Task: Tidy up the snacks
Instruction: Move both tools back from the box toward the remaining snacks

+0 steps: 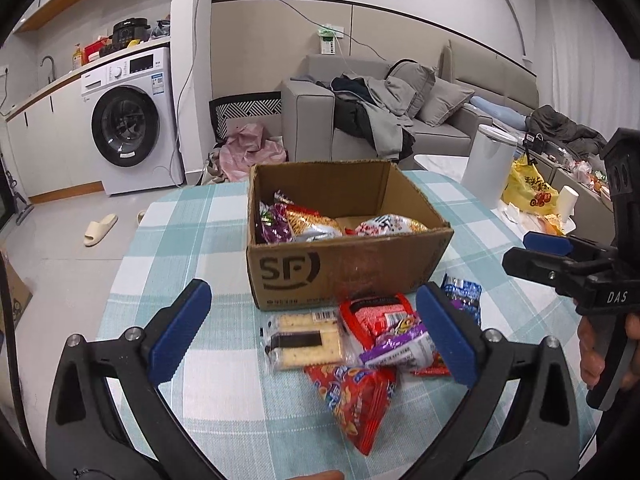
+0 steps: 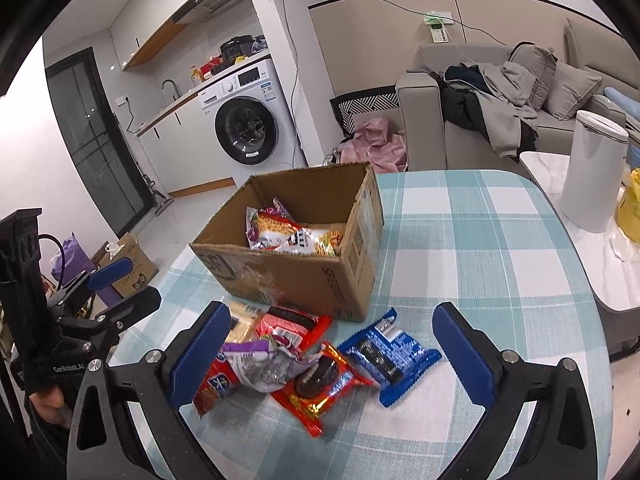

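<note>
A cardboard box (image 1: 344, 268) (image 2: 304, 280) stands open on the checked tablecloth with several snack bags inside. In front of it lies a loose pile: a cracker pack (image 1: 306, 340), a red bag (image 1: 356, 404), a purple packet (image 1: 400, 344) (image 2: 260, 364), a red-orange wrapper (image 2: 320, 388) and a blue packet (image 2: 390, 356) (image 1: 464, 294). My left gripper (image 1: 316, 336) hangs open above the pile, nothing between its blue pads. My right gripper (image 2: 332, 360) is open too, over the blue and red packets, holding nothing. Each gripper shows at the edge of the other's view.
A white cylindrical bin (image 1: 486, 162) (image 2: 592, 172) and a yellow bag (image 1: 528, 190) stand on the adjoining white table at the right. Beyond the table are a sofa (image 1: 400, 120) with clothes, a washing machine (image 1: 128, 120) and a slipper (image 1: 100, 230) on the floor.
</note>
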`<state>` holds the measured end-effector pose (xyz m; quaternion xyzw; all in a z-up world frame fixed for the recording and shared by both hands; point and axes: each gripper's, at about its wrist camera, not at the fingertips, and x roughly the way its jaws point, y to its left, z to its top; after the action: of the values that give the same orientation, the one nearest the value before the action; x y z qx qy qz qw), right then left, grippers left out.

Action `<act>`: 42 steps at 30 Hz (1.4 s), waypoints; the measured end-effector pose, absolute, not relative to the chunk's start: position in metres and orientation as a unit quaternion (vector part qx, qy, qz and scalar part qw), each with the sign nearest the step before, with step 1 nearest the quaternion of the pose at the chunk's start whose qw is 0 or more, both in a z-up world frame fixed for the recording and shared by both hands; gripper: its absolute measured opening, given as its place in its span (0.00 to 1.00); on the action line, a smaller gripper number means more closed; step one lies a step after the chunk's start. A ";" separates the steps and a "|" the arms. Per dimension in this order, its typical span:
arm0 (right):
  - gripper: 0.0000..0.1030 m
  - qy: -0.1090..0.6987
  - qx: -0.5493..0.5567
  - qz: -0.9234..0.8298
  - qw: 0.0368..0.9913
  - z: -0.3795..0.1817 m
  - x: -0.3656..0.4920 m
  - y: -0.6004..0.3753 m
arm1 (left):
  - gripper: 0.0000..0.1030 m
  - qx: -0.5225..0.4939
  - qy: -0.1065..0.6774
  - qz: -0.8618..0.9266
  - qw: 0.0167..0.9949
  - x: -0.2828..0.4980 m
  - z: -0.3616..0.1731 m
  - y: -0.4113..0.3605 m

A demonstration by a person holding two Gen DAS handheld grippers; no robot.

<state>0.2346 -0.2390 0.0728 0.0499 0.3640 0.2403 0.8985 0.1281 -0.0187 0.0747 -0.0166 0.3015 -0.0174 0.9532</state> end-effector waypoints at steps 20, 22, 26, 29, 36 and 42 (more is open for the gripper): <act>1.00 0.410 0.040 0.262 0.873 0.022 0.222 -0.230 | 0.99 -0.040 0.344 -0.017 0.938 0.114 0.032 -0.008; 1.00 0.415 0.040 0.266 0.869 0.017 0.222 -0.229 | 0.99 -0.043 0.350 -0.018 0.936 0.112 0.026 -0.008; 1.00 0.418 0.026 0.270 0.867 0.009 0.219 -0.224 | 0.99 -0.036 0.360 -0.020 0.932 0.111 0.014 -0.010; 1.00 0.417 0.011 0.282 0.864 0.005 0.216 -0.218 | 0.99 -0.034 0.365 -0.024 0.930 0.111 0.007 -0.012; 0.97 0.428 -0.017 0.307 0.850 -0.007 0.218 -0.204 | 0.99 -0.020 0.376 -0.036 0.926 0.114 -0.005 -0.021; 0.86 0.444 -0.048 0.315 0.837 -0.017 0.228 -0.195 | 0.99 -0.016 0.385 -0.040 0.922 0.115 -0.012 -0.024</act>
<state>0.2278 -0.1946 -0.0173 -0.0477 0.4443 0.3145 0.8375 0.1151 -0.0240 -0.0119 -0.0158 0.3851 -0.0402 0.9219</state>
